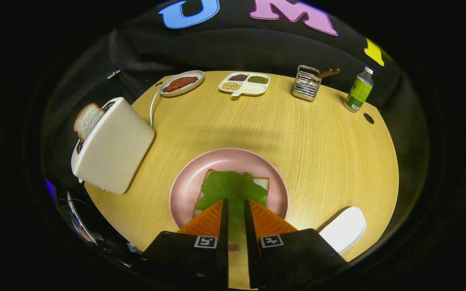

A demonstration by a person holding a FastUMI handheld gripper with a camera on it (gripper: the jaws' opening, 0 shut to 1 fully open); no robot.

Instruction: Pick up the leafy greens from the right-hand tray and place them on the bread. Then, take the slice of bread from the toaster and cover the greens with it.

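Gripper view: the gripper [236, 206] clasps the flat, matte leafy greens [233, 190] between both fingers, over the square bread [262, 182] on a round pink plate [184, 190]. Far left, a glossy cream toaster [115, 147] holds a porous bread slice [87, 119]. A smooth white tray [344, 228] lies near right on the wood-grain table [322, 145].

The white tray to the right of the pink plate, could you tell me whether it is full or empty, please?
Empty: the white tray shows bare, and the green leafy greens lie on the bread slice on the pink plate, between the gripper fingers, apparently pinched.
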